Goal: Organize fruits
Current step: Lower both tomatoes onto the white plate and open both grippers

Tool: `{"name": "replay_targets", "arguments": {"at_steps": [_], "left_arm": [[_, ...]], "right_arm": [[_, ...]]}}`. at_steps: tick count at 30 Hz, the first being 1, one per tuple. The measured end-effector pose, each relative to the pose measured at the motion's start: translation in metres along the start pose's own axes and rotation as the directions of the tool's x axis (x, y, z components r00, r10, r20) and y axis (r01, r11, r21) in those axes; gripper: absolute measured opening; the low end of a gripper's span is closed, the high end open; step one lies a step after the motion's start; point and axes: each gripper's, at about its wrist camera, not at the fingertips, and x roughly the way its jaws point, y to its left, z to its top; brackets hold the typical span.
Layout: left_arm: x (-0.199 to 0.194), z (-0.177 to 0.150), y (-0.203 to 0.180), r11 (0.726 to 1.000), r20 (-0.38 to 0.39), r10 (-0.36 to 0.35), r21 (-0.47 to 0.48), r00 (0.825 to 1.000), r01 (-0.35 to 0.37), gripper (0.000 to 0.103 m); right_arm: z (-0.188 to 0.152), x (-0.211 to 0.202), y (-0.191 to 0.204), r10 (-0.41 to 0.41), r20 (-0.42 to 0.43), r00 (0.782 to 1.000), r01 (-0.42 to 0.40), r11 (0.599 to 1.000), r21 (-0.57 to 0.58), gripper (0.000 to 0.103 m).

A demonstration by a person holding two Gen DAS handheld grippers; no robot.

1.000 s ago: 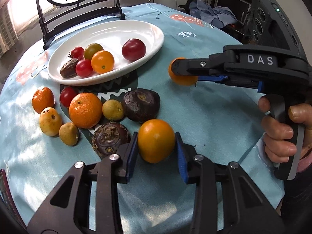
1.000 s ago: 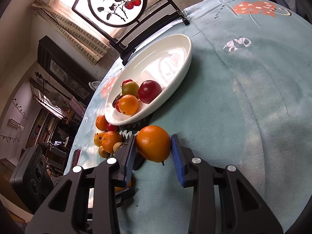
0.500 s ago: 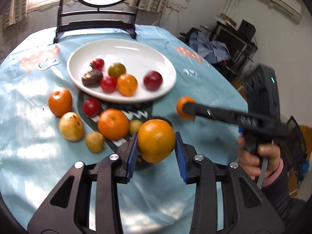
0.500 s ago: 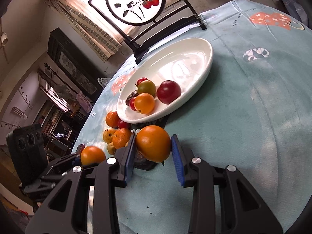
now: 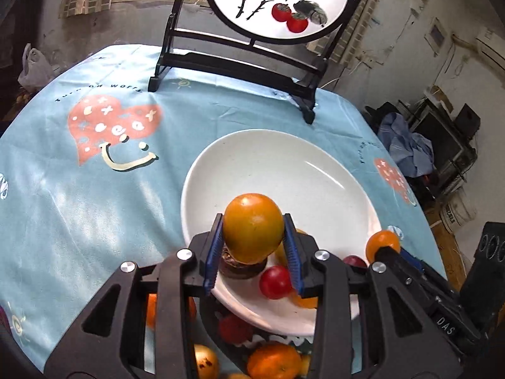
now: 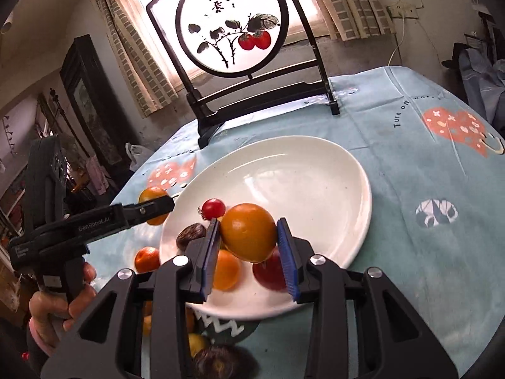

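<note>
My left gripper (image 5: 253,249) is shut on an orange fruit (image 5: 252,225) and holds it above the near part of the white plate (image 5: 284,170). My right gripper (image 6: 247,249) is shut on a second orange fruit (image 6: 247,235), also over the white plate (image 6: 315,177). Small fruits lie in the plate's near end: a red cherry tomato (image 6: 213,208), a dark brown fruit (image 6: 189,235), an orange one (image 6: 225,270) and a dark red one (image 6: 268,271). The left gripper with its orange fruit (image 6: 151,197) shows at the left of the right wrist view. The right one's fruit (image 5: 382,243) shows at the lower right of the left wrist view.
A round painted screen on a black stand (image 6: 233,25) stands at the table's far edge, behind the plate. Loose fruits lie on the blue tablecloth (image 5: 94,195) in front of the plate: mandarins (image 5: 273,361), a yellow fruit (image 5: 205,363), a dark wrinkled one (image 6: 221,363). A hand (image 6: 60,303) grips the left tool's handle.
Both grippers, each still shut on its orange fruit, have risen and moved forward from the tablecloth near the loose fruits to above the plate. Both wrists have rolled.
</note>
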Motion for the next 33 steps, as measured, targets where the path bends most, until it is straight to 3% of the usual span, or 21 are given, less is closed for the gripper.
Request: {"name": "replay_targets", "arguments": {"at_steps": [4, 8, 10, 12, 13, 19, 24, 33], "left_arm": [[0.015, -0.003, 0.006, 0.999, -0.036, 0.032, 0.005, 0.999, -0.032, 0.037], [0.019, -0.007, 0.004, 0.998, -0.042, 0.058, 0.031, 0.997, -0.057, 0.037], [0.018, -0.009, 0.0, 0.995, -0.026, 0.081, 0.057, 0.996, -0.079, 0.044], [0.01, -0.011, -0.006, 0.992, 0.011, 0.1, 0.079, 0.995, -0.1, 0.065], [0.006, -0.011, -0.009, 0.991, 0.029, 0.102, 0.089, 0.994, -0.104, 0.067], [-0.011, -0.016, -0.016, 0.984, 0.075, 0.119, 0.124, 0.99, -0.128, 0.073], [-0.024, -0.026, -0.017, 0.977, 0.098, 0.143, 0.143, 0.985, -0.156, 0.083], [-0.052, -0.067, -0.009, 0.96, 0.109, 0.168, 0.206, 0.98, -0.187, 0.092]], "right_arm": [[0.007, 0.018, 0.004, -0.081, -0.004, 0.997, 0.081, 0.995, -0.06, 0.037], [0.005, 0.022, 0.004, -0.092, -0.014, 0.996, 0.09, 0.993, -0.08, 0.041], [0.005, 0.019, 0.006, -0.097, -0.006, 0.995, 0.096, 0.992, -0.082, 0.044], [0.005, 0.013, 0.008, -0.083, 0.013, 0.997, 0.083, 0.992, -0.09, 0.044], [0.004, 0.009, 0.01, -0.08, 0.024, 0.997, 0.081, 0.992, -0.092, 0.044], [0.0, -0.005, 0.011, -0.051, 0.044, 0.998, 0.055, 0.995, -0.08, 0.044], [-0.008, -0.009, 0.013, -0.045, 0.021, 0.999, 0.046, 0.997, -0.069, 0.044], [-0.028, -0.021, 0.023, -0.069, 0.007, 0.998, 0.07, 0.993, -0.097, 0.045]]}}
